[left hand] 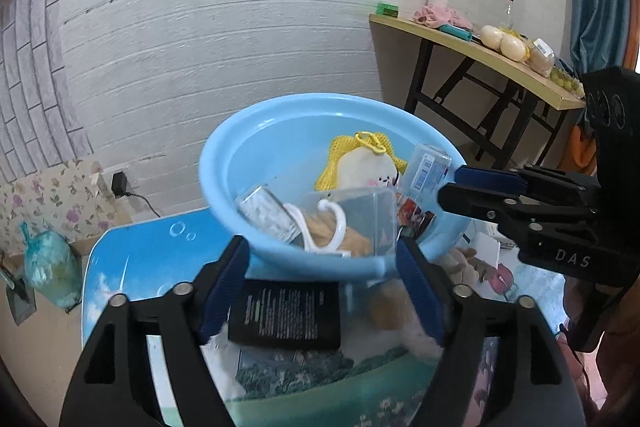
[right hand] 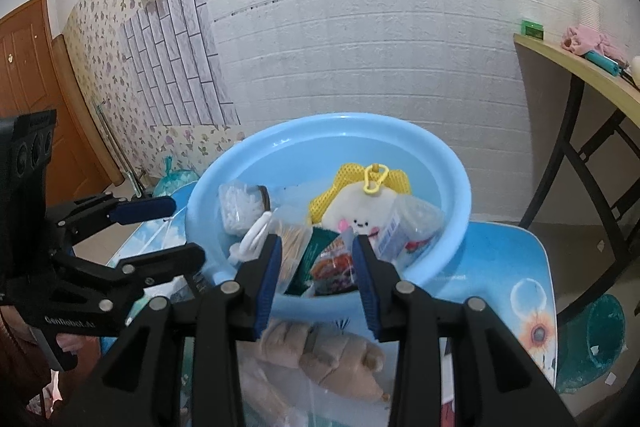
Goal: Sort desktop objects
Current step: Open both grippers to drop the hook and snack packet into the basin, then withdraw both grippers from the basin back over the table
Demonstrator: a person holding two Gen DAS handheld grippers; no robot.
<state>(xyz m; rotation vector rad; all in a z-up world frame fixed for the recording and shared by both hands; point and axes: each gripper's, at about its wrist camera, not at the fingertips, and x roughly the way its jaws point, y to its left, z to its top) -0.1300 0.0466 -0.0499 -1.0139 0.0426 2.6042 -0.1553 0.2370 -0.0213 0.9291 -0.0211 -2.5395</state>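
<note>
A light blue basin [left hand: 224, 155] [right hand: 448, 163] stands on a small blue picture table [left hand: 152, 251] [right hand: 512, 267]. In it lie a white plush with a yellow net [left hand: 372, 167] [right hand: 360, 207], a clear box of sticks [left hand: 360, 223], a cotton swab jar [right hand: 240, 205], a white hook [left hand: 336, 223] and snack packets [right hand: 332, 263]. My left gripper [left hand: 322, 279] is open and empty over the basin's near rim, above a black card [left hand: 286, 315]. My right gripper [right hand: 316, 283] is open and empty at the near rim, above a tan plush [right hand: 332, 359].
A wooden side table [left hand: 480, 55] [right hand: 580, 71] with food and clutter stands at the right. A teal bag [left hand: 48, 267] sits on the floor at the left. A green bin [right hand: 600, 339] stands right of the table. A brick wall is behind.
</note>
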